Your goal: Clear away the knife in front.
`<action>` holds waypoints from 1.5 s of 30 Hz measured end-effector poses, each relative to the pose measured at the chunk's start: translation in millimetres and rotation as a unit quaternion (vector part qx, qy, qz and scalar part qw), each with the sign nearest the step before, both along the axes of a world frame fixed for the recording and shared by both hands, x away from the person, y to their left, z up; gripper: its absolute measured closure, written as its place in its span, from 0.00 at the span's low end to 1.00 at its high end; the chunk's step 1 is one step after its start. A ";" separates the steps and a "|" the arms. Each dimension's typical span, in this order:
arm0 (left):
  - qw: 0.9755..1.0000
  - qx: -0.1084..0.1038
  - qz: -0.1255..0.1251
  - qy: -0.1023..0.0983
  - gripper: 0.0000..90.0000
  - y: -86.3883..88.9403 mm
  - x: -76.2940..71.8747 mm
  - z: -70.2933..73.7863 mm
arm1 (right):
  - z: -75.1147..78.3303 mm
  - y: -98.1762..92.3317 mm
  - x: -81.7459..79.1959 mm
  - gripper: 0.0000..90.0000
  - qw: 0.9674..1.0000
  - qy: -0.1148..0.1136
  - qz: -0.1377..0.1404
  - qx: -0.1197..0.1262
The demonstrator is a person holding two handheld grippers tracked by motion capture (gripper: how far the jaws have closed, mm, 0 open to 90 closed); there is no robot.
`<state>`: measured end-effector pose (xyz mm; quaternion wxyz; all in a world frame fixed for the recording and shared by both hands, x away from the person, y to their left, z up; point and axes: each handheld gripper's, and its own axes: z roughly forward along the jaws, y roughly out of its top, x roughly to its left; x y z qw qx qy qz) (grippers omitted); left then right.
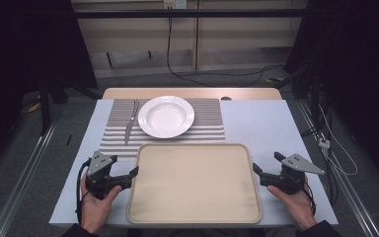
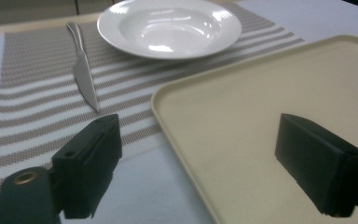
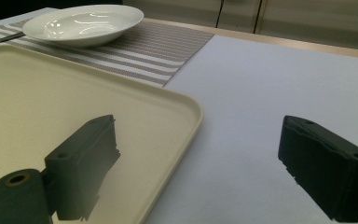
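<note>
A large beige tray [image 1: 195, 182] lies empty at the near middle of the table. My left gripper [image 1: 125, 165] sits at its left rim, held in a hand. In the left gripper view the left gripper [image 2: 198, 163] is open, one jaw over the tray [image 2: 284, 84] and the other over the table. My right gripper [image 1: 266, 163] is at the tray's right rim. The right gripper view shows the right gripper [image 3: 198, 163] open astride the tray [image 3: 51, 102] edge. Nothing is between either pair of jaws.
Behind the tray a striped placemat [image 1: 207, 118] carries a white deep plate [image 1: 166, 116], with a knife [image 1: 130, 126] lying to its left. The table is covered in pale cloth [image 1: 261, 123]. Cables run across the floor beyond the far edge.
</note>
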<state>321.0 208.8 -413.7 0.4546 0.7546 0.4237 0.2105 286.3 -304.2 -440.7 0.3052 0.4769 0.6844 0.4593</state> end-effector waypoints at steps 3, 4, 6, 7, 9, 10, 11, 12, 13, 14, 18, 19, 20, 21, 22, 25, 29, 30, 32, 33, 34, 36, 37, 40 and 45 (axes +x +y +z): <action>1.000 0.001 -0.002 -0.001 0.19 -1.9 0.9 0.8 | -0.2 -0.6 0.1 0.13 1.000 0.001 0.001 0.001; 1.000 -0.001 -0.007 0.003 0.19 -2.1 1.3 1.2 | -0.4 -0.7 0.3 0.13 1.000 0.001 0.001 0.001; 1.000 -0.003 -0.008 0.008 0.20 -2.7 1.6 1.8 | -0.6 -0.9 0.3 0.13 1.000 0.003 0.002 0.003; 1.000 -0.001 -0.014 0.009 0.20 -3.4 2.8 2.6 | -0.5 -1.0 0.2 0.13 1.000 0.003 0.001 0.004; 1.000 -0.005 -0.015 0.014 0.19 -3.4 5.5 2.5 | -0.5 -1.1 0.1 0.13 1.000 0.003 0.000 0.005; 1.000 -0.006 -0.014 0.018 0.18 -3.4 7.4 2.4 | -0.5 -1.2 0.1 0.13 1.000 0.004 0.000 0.004; 1.000 -0.006 -0.017 0.022 0.18 -2.9 9.8 2.5 | -0.6 -1.1 0.1 0.13 1.000 0.004 0.000 0.003; 1.000 -0.004 -0.018 0.025 0.18 -2.4 12.2 2.9 | -0.6 -1.2 0.1 0.13 1.000 0.004 0.000 0.003; 0.999 -0.004 -0.019 0.030 0.17 -2.0 14.2 3.3 | -0.6 -1.1 0.1 0.13 1.000 0.004 0.000 0.004; 0.999 -0.004 -0.020 0.034 0.15 -1.6 16.3 3.4 | -0.7 -1.1 0.0 0.13 1.000 0.004 0.000 0.002; 0.999 0.007 -0.023 0.035 0.12 -2.3 24.0 3.7 | -1.4 -1.5 0.3 0.13 1.000 0.009 -0.004 0.002; 0.999 0.005 -0.029 0.035 0.12 -1.8 26.3 4.0 | -1.6 -1.9 0.4 0.13 1.000 0.011 -0.004 0.003; 0.999 0.003 -0.028 0.039 0.11 -1.1 28.5 4.2 | -1.7 -2.3 0.5 0.13 1.000 0.012 -0.005 0.002; 0.999 -0.001 -0.025 0.039 0.10 -0.4 30.5 4.7 | -1.7 -2.4 0.4 0.13 1.000 0.012 -0.005 0.001; 0.999 -0.001 -0.025 0.039 0.10 -0.4 30.5 4.7 | -1.6 -2.3 0.2 0.13 1.000 0.013 -0.005 0.001; 0.999 -0.008 -0.015 0.037 0.11 3.0 37.8 9.0 | -0.9 -1.5 -0.1 0.13 1.000 0.011 -0.006 0.000; 0.999 0.004 -0.001 0.042 0.10 3.8 47.6 11.6 | -0.8 -0.8 -0.2 0.13 1.000 0.010 -0.006 -0.002; 0.999 0.009 -0.004 0.045 0.09 4.6 50.3 12.1 | -0.8 -0.8 -0.1 0.13 1.000 0.011 -0.008 -0.003; 0.999 0.007 0.000 0.052 0.10 5.2 52.6 12.7 | -1.0 -1.4 0.1 0.13 1.000 0.012 -0.009 0.000; 0.999 0.007 0.001 0.052 0.11 5.8 57.3 13.7 | -1.0 -1.6 0.1 0.13 1.000 0.012 -0.010 -0.001; 0.999 0.018 0.008 0.043 0.12 5.4 59.0 14.7 | -1.1 -1.9 0.2 0.13 1.000 0.012 -0.010 -0.002; 0.999 0.023 0.009 0.039 0.13 5.5 61.0 16.1 | -1.2 -2.3 0.3 0.13 1.000 0.013 -0.010 -0.002; 0.999 0.030 0.010 0.042 0.13 5.4 66.4 19.0 | -1.2 -2.4 0.3 0.13 1.000 0.012 -0.010 -0.002; 0.998 0.042 0.012 0.034 0.14 6.4 75.3 23.2 | -1.1 -1.8 0.1 0.13 1.000 0.014 -0.010 -0.001; 0.999 0.034 0.006 0.031 0.13 9.2 91.5 22.7 | -1.3 -1.3 0.2 0.13 1.000 0.013 -0.008 -0.002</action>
